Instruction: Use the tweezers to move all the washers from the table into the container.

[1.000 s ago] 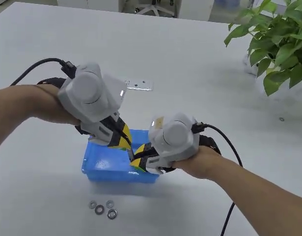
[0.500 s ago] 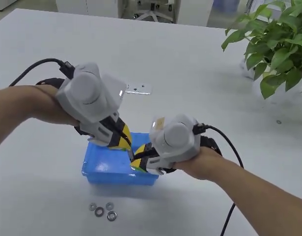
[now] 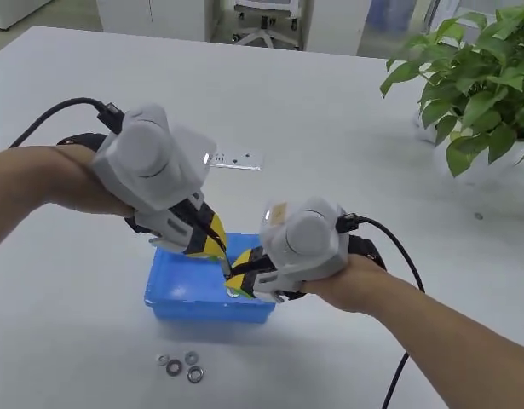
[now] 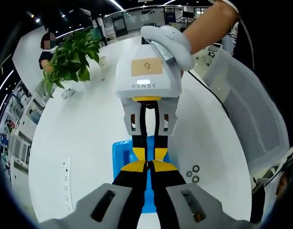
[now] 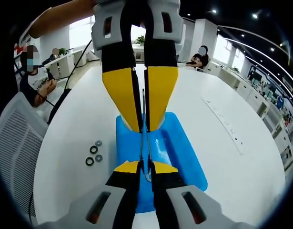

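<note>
hovering over blue container (image 3: 171,296) | left gripper (image 3: 220,254) clenched on tweezers (image 5: 143,119) | right gripper (image 3: 235,285) clenched on same tweezers, jaw tips meeting | three washers (image 3: 181,366) on table (image 3: 330,128) just beside container

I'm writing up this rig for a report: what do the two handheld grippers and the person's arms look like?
Both the left gripper and right gripper have rounded light-grey housings, black jaws with yellow tips, and a black cable each. The right one carries a tan sticker. The forearms are bare, without sleeves, with dark straps at the wrists.
</note>
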